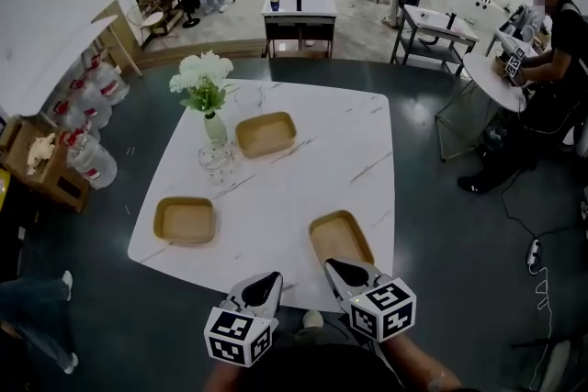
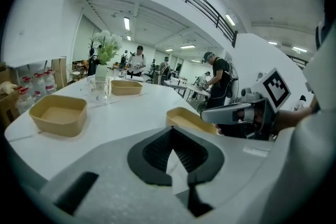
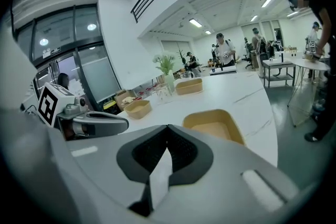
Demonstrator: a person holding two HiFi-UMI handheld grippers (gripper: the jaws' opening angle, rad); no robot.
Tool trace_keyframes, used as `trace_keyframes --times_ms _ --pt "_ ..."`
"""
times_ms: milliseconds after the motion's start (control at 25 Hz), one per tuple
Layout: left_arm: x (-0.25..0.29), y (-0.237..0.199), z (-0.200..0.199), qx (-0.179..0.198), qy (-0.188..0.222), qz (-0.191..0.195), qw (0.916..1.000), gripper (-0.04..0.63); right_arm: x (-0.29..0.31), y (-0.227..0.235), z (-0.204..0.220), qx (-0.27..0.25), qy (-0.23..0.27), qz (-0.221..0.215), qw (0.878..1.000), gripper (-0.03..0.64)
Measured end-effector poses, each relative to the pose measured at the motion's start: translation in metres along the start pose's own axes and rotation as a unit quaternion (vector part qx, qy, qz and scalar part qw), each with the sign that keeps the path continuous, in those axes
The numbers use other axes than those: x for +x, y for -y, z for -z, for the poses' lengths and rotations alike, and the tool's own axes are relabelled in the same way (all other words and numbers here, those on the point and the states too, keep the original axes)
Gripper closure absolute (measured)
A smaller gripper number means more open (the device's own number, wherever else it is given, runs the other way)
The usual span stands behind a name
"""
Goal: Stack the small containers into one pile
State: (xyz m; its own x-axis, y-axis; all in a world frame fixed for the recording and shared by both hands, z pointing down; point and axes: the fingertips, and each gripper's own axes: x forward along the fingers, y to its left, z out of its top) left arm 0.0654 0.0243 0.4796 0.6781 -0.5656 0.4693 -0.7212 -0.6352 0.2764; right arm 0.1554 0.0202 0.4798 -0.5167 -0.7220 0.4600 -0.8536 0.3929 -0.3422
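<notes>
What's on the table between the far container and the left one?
In the head view, a clear glass stands between the far container and the left container, with the flower vase just beyond it.

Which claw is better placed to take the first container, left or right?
Right, probably. The right claw, shut, points at the nearest container just ahead of it. The left claw, also shut, has no container close in front.
</notes>
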Motion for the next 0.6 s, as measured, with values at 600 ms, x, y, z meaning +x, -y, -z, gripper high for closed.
trace_keyframes --times_ms 600 --pt "0.022 -0.011 -0.003 -0.002 -0.016 0.007 0.9998 0.601 0.033 0.01 0.015 -0.061 -0.077 -0.009 0.995 0.531"
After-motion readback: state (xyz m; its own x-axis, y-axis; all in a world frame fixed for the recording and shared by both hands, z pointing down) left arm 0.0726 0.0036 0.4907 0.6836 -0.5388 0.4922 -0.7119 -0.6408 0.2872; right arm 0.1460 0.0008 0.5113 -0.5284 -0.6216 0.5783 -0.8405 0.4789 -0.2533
